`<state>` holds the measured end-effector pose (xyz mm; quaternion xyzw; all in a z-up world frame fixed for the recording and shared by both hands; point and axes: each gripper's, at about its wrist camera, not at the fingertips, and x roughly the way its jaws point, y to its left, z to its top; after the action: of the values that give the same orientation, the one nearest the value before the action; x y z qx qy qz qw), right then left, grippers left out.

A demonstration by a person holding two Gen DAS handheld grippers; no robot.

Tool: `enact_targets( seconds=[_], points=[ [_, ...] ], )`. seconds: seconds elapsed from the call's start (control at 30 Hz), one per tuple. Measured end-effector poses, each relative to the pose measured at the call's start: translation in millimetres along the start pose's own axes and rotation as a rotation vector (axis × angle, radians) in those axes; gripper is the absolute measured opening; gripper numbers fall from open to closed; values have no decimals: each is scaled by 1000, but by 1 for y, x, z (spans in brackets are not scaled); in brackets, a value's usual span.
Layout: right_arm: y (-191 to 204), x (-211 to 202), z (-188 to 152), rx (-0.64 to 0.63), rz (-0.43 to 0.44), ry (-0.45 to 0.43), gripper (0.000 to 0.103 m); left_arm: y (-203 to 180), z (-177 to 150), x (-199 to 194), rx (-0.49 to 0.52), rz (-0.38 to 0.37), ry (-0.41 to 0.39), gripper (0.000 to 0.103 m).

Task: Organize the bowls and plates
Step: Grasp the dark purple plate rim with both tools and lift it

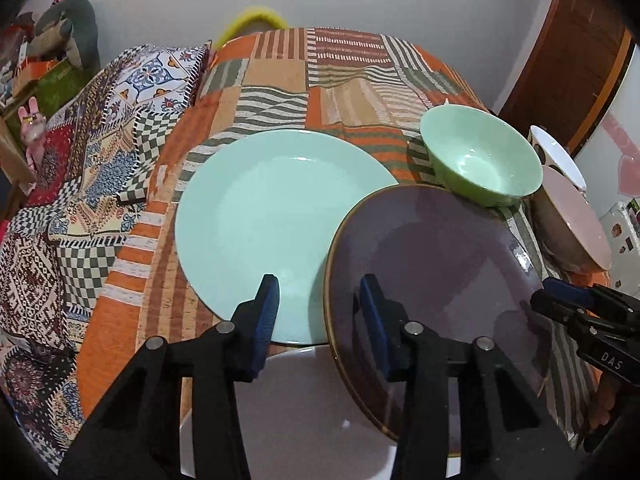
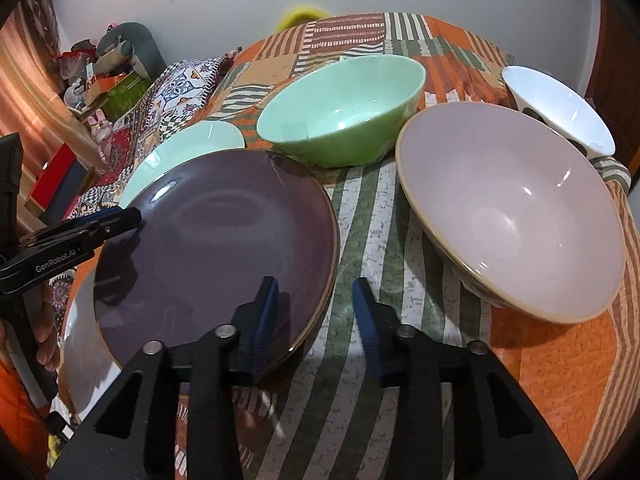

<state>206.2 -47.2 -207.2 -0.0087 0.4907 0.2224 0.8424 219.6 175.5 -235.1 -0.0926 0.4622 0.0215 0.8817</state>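
A dark purple plate [image 1: 432, 280] [image 2: 216, 248] lies tilted, overlapping a mint plate [image 1: 276, 220] [image 2: 192, 140] and a white plate [image 1: 288, 412] [image 2: 84, 360] near the front edge. My left gripper [image 1: 318, 304] is open, its fingers either side of the purple plate's left rim; it shows from the side in the right wrist view [image 2: 120, 218]. My right gripper [image 2: 316, 308] is open at the purple plate's right rim, its left finger over the plate; it shows in the left wrist view [image 1: 560, 300]. A green bowl [image 1: 480, 156] [image 2: 340, 108] stands behind.
A pink bowl [image 2: 512, 216] [image 1: 576, 220] and a white spotted bowl [image 2: 560, 112] [image 1: 554, 156] stand at the right on the patchwork tablecloth [image 1: 280, 76]. A patterned cushion [image 1: 80, 184] and cluttered boxes [image 1: 36, 76] lie to the left. A wall is behind.
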Motion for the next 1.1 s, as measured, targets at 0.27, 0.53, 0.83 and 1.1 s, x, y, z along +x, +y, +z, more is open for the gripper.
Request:
enact_targets(
  seconds=[0.27, 0.53, 0.83, 1.1],
  points=[
    [5, 10, 5, -26, -15, 8, 28, -2, 1, 4, -3, -38, 10, 35],
    [-3, 17, 11, 14, 39, 44, 28, -12, 0, 6, 4, -52, 32, 29],
    [1, 10, 8, 43, 45, 38, 27, -8, -4, 4, -48, -61, 63, 29],
    [-5, 4, 5, 76, 70, 42, 27, -8, -11, -8, -87, -93, 47, 29]
  ],
)
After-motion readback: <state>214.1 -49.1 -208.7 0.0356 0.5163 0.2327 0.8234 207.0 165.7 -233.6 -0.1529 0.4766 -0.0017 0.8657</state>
